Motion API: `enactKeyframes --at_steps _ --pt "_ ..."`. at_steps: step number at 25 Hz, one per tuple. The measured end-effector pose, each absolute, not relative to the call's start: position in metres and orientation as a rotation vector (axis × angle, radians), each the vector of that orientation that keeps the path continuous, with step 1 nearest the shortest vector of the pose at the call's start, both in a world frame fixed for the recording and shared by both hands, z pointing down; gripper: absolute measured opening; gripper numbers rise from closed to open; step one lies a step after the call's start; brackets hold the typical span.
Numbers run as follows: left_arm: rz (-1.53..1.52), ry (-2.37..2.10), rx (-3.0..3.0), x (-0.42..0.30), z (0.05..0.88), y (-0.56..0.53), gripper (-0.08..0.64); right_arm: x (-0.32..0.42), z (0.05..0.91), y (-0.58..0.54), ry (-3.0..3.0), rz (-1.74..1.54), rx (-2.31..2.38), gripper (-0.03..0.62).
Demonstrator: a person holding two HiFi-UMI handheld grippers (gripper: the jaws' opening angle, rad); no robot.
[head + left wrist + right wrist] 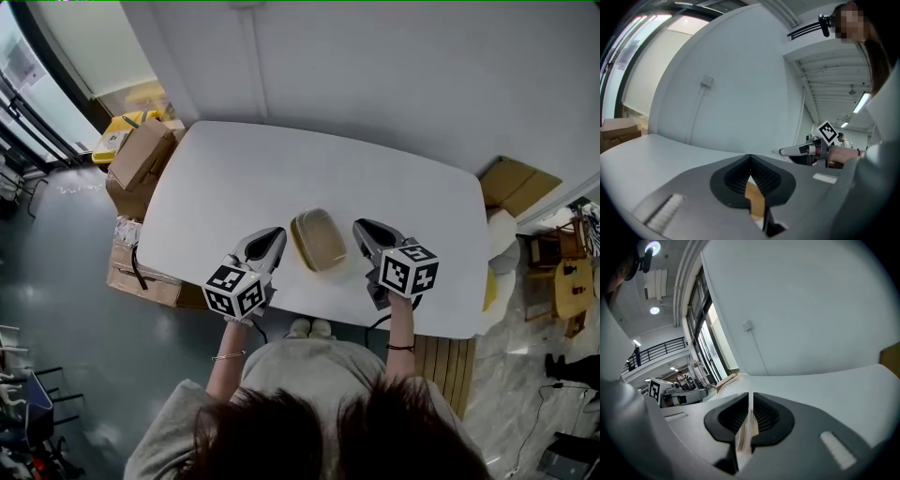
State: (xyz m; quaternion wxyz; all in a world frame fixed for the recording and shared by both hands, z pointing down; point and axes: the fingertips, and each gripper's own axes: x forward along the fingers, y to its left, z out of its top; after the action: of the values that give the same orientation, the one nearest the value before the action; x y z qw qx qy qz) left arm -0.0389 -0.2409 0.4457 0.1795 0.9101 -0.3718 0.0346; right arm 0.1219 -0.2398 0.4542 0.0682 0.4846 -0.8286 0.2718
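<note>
Both tongs are pressed together and empty. Your box (318, 240) sits on the tabletop (281, 169) between them, left tongs (275, 233) and right tongs (361, 227) just beside it.

A tan, rounded rectangular container (319, 240) with a paler rim lies flat on the white table (281, 169), near its front edge.

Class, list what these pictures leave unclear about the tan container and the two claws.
1. The tan container's contents: head view, too small.
2. Whether the left claw touches it: head view too small; in the left gripper view the shut jaws hide all but a tan sliver.
3. The right claw likewise: its view shows only a pale strip between shut jaws.
4. The cardboard boxes on the floor: head view, the table hides part.
</note>
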Motion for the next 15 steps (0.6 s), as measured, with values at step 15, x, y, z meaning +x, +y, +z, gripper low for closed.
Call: enactKeyframes --at_steps 15 --pt "0.066 -1.062 2.625 -0.04 0.425 -0.24 -0.009 0.138 0.429 -0.227 -2.603 0.82 1.484 0.044"
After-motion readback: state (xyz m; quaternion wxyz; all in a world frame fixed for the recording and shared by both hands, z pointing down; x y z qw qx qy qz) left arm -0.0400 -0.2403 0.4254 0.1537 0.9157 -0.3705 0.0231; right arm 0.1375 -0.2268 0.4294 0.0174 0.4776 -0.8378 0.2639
